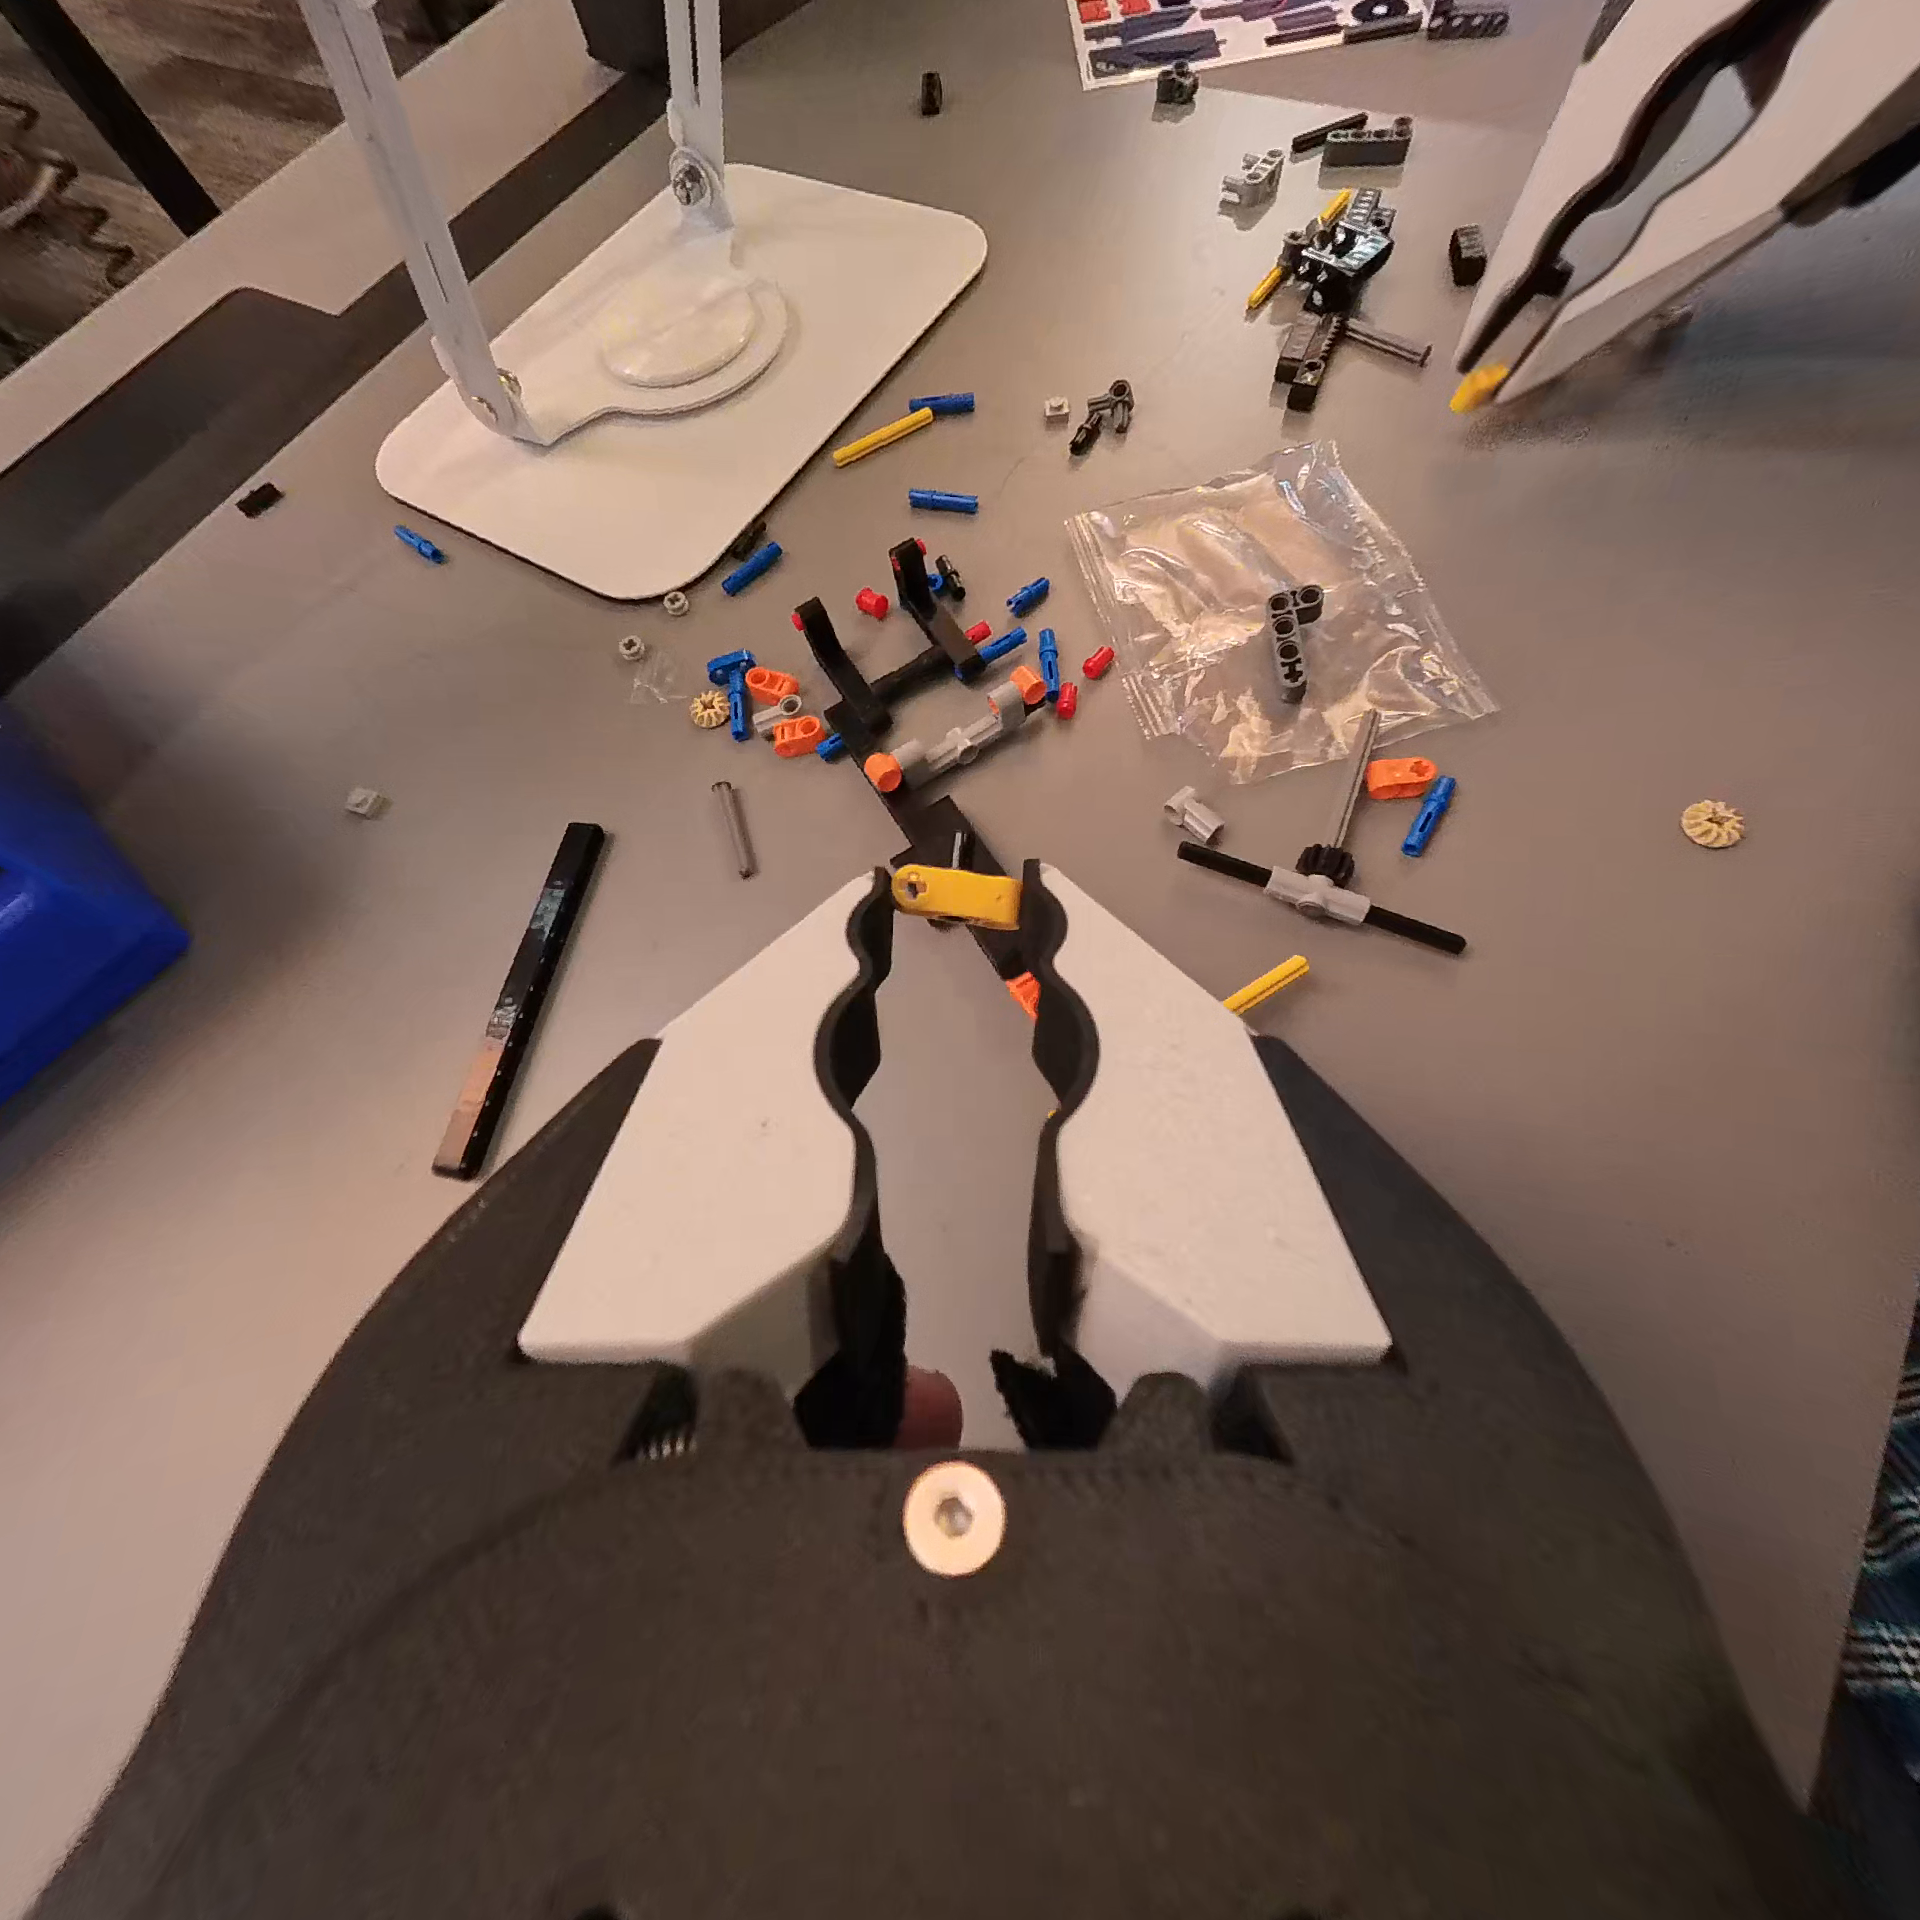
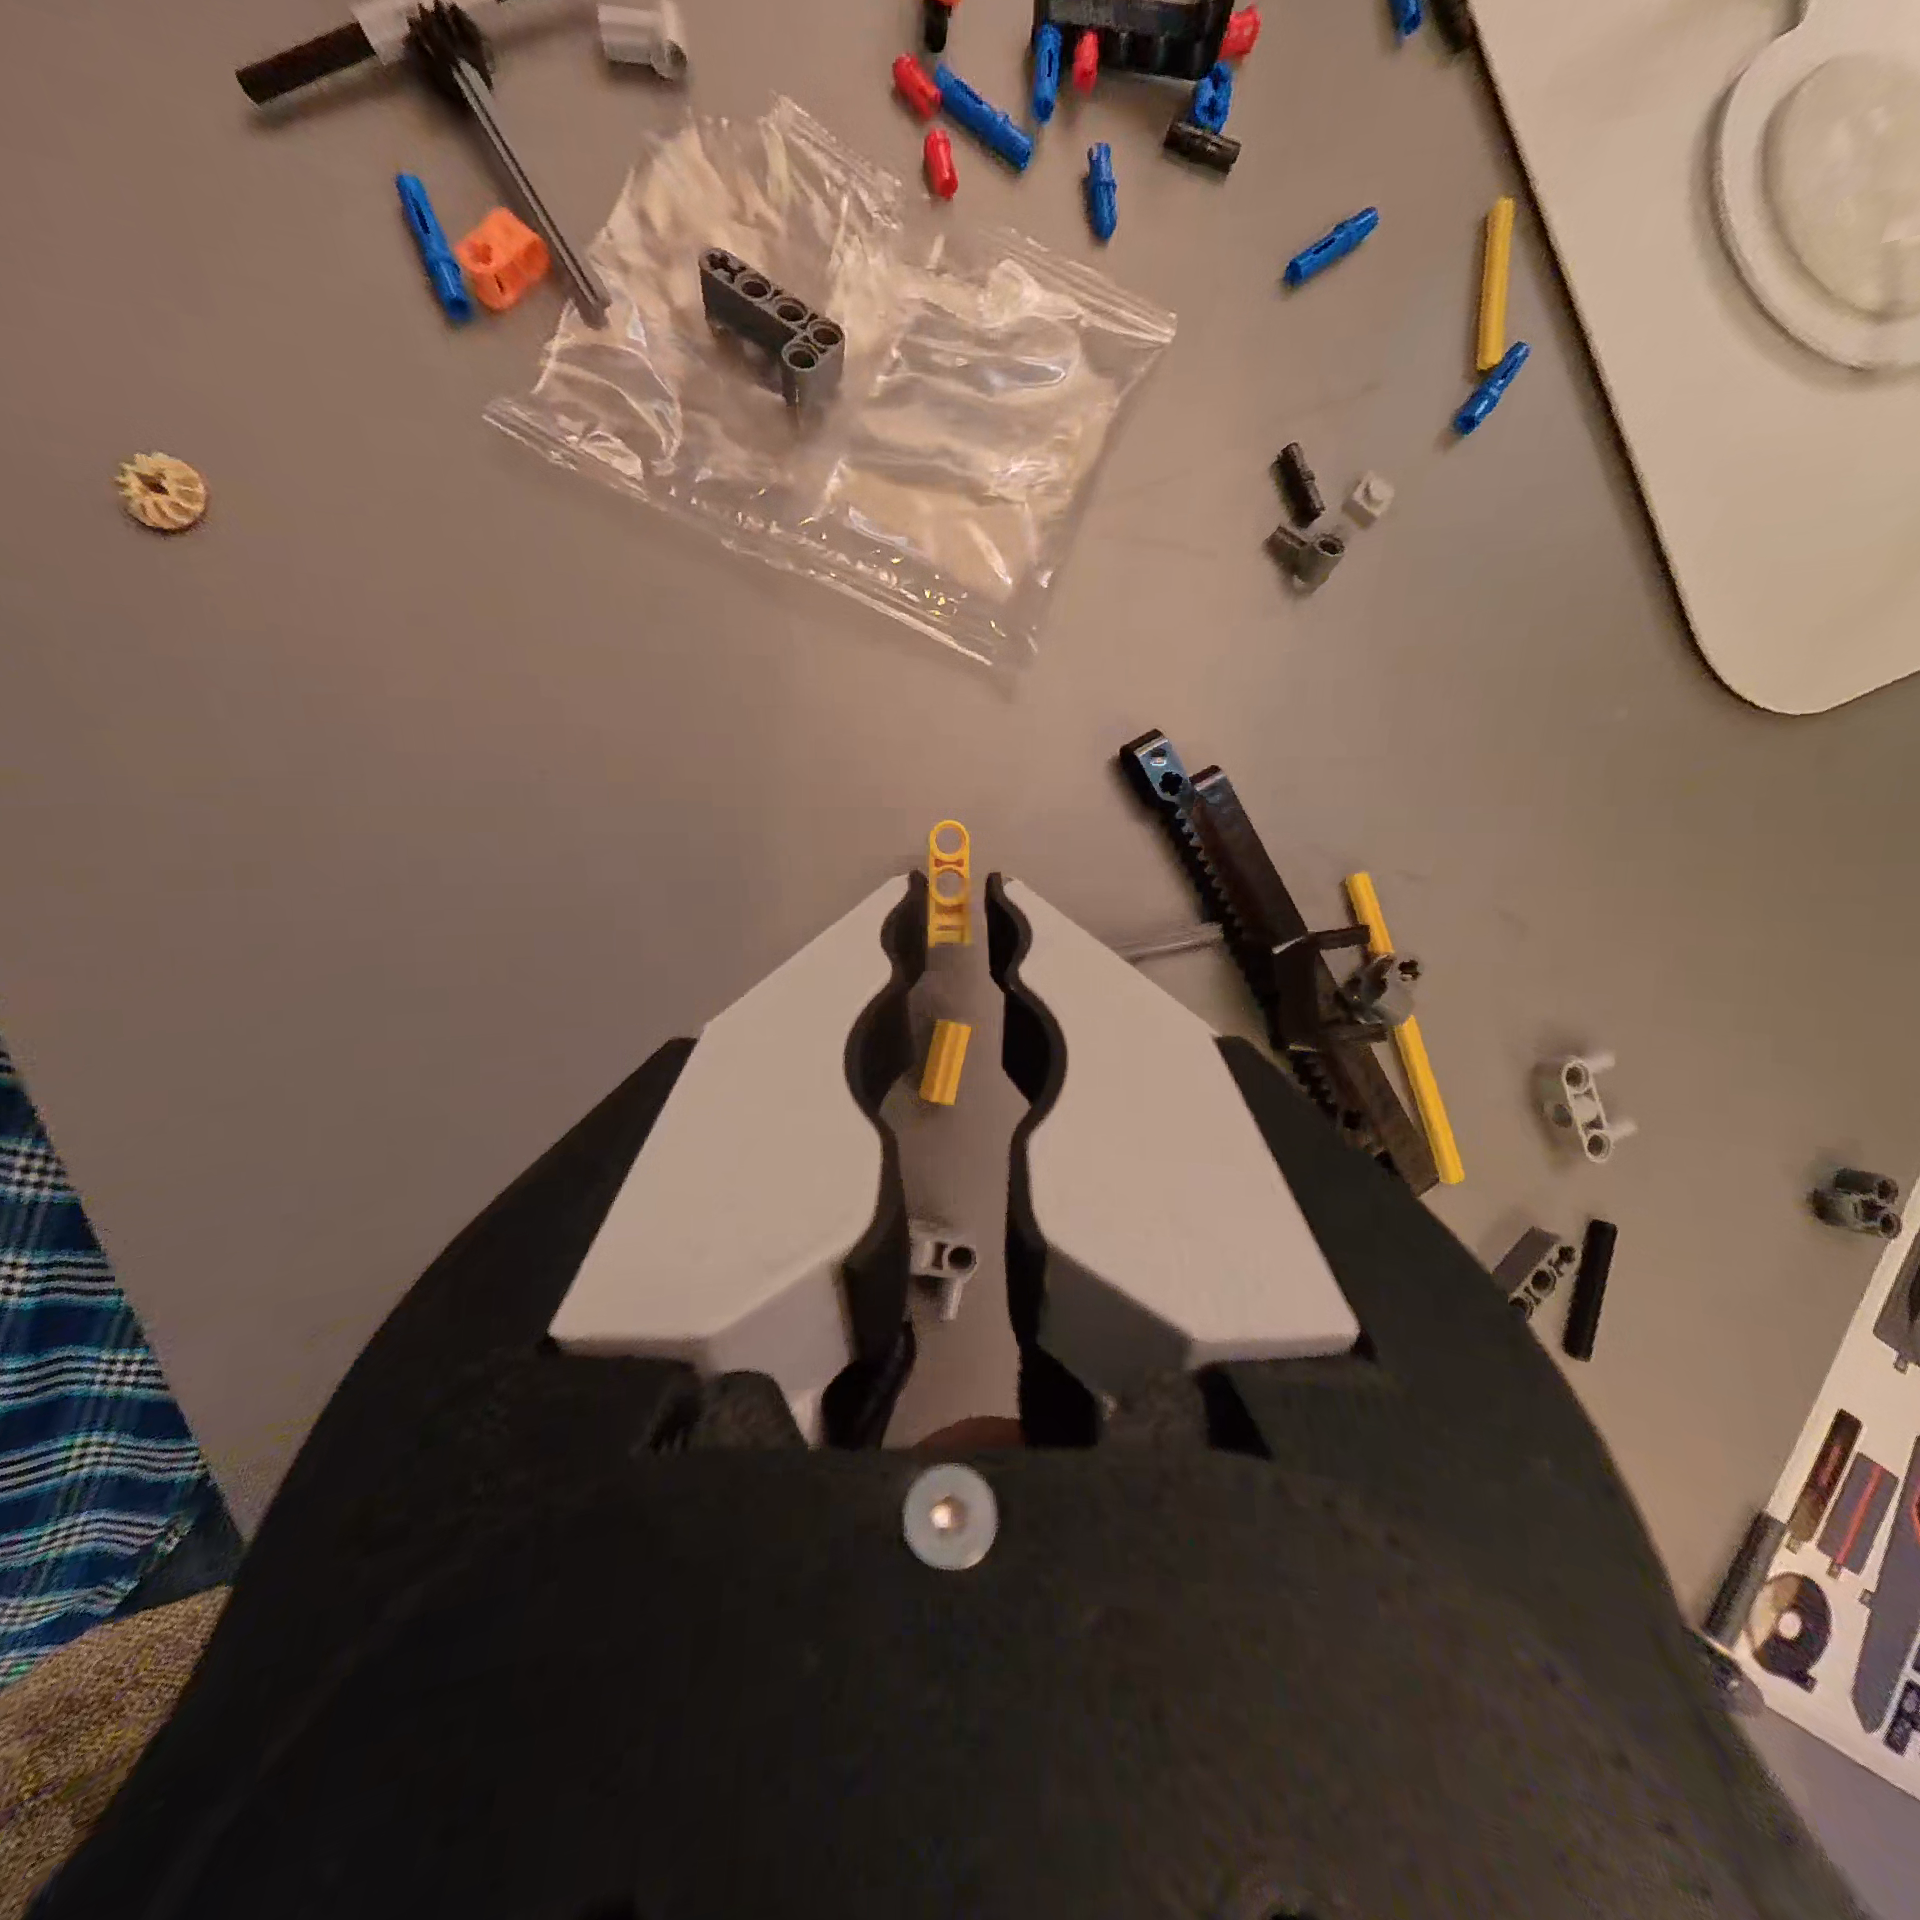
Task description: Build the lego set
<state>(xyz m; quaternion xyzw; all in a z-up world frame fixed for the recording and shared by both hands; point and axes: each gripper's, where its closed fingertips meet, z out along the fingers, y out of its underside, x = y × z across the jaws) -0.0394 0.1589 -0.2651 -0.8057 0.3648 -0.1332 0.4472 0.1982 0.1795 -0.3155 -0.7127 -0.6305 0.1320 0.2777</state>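
Note:
My left gripper (image 1: 956, 894) is shut on a flat yellow beam (image 1: 961, 896), held crosswise between its fingertips just above the table. Right behind and under it lies a black frame assembly (image 1: 883, 686) with grey and orange parts; whether the beam is joined to it I cannot tell. My right gripper (image 2: 951, 883) is shut on a small yellow connector (image 2: 949, 852) that sticks out past its tips. It also shows in the left wrist view (image 1: 1496, 374) at the upper right, well apart from the left one. A short yellow axle (image 2: 943, 1060) and a grey connector (image 2: 945, 1262) lie on the table under its fingers.
Blue, red and orange pins lie scattered around the frame. A clear bag (image 1: 1278, 613) holds a dark grey bent beam. A white lamp base (image 1: 675, 384) stands at the back left. A black toothed rack assembly (image 2: 1299, 977) lies right of my right gripper, beside a sticker sheet (image 2: 1849, 1538). The gap from one gripper's tips to the other's is roughly 25 cm.

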